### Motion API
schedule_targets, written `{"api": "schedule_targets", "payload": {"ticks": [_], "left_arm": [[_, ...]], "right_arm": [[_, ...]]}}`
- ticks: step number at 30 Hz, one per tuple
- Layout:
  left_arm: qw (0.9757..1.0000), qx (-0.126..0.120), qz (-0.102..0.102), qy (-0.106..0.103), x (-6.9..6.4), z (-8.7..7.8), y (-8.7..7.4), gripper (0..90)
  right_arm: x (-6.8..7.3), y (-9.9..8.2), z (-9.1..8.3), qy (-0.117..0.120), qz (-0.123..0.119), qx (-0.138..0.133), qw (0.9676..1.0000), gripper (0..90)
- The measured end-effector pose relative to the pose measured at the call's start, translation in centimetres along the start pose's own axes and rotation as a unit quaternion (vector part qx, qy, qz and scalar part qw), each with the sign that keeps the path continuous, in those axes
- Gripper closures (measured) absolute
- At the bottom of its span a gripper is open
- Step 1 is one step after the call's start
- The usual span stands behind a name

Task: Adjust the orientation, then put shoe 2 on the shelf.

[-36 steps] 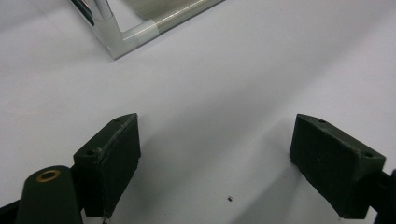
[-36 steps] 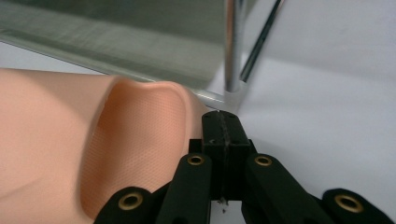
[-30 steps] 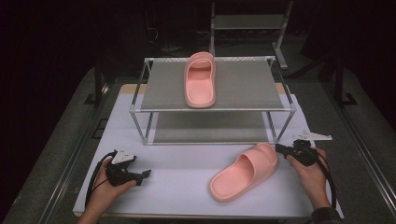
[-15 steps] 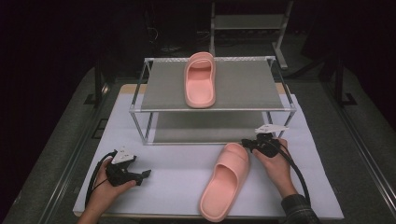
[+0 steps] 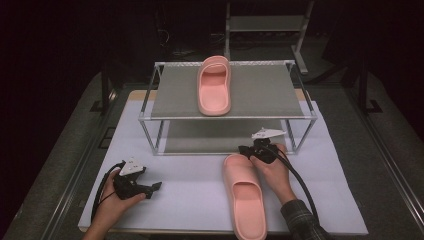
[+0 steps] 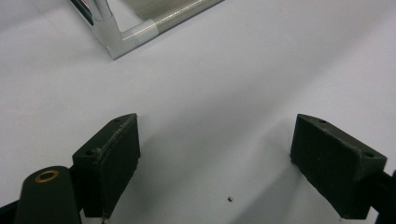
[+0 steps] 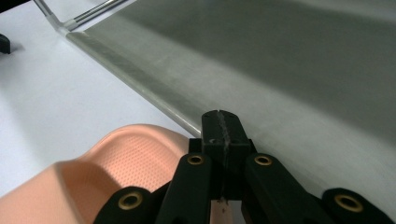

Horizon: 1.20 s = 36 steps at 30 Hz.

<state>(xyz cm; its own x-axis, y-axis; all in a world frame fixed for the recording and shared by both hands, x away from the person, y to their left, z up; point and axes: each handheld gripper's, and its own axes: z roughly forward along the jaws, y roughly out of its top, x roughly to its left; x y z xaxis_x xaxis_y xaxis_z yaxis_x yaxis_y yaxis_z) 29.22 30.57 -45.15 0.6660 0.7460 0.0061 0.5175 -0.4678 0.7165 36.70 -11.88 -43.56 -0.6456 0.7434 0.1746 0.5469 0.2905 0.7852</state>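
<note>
Behind the right hand-held gripper [image 7: 219, 122], slipper [image 7: 116, 168] rim partly hidden

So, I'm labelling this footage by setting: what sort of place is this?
Probably a lab or data-recording workstation, not a home: a white-covered table in a dark room, a bare metal two-tier rack holding a pink slipper, and handheld cabled grippers.

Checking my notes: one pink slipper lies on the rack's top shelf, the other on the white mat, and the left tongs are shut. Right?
Not quite: the left tongs are open, jaws wide apart over bare white mat in the left gripper view. The rest stands.
</note>
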Motion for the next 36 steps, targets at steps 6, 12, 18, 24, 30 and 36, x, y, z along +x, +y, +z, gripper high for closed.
{"api": "schedule_targets", "payload": {"ticks": [6,12,18,24,30,36], "left_arm": [[1.0,0.0,0.0,0.0,0.0,0.0,0.0,14.8],[1.0,0.0,0.0,0.0,0.0,0.0,0.0,14.8],[1.0,0.0,-0.001,0.001,0.0,0.0,0.0,14.8],[1.0,-0.001,-0.001,0.001,0.0,0.0,0.0,14.8],[1.0,-0.001,0.0,0.001,-0.1,0.0,0.0,14.8],[1.0,0.001,0.001,0.001,0.0,0.0,0.0,14.8]], "right_arm": [[0.1,0.2,-0.6,-0.003,-0.003,-0.005,1.0,89.6],[-0.2,-0.2,-3.1,-0.011,0.0,-0.016,0.9998,77.5],[0.3,-1.3,-6.2,-0.012,0.003,-0.04,0.9991,61.2],[1.6,-3.3,-9.3,-0.005,0.0,-0.054,0.9985,57.7],[3.4,-5.8,-11.7,0.001,-0.002,-0.057,0.9984,56.5],[4.9,-7.6,-12.3,0.021,-0.001,-0.047,0.9987,56.4]]}}
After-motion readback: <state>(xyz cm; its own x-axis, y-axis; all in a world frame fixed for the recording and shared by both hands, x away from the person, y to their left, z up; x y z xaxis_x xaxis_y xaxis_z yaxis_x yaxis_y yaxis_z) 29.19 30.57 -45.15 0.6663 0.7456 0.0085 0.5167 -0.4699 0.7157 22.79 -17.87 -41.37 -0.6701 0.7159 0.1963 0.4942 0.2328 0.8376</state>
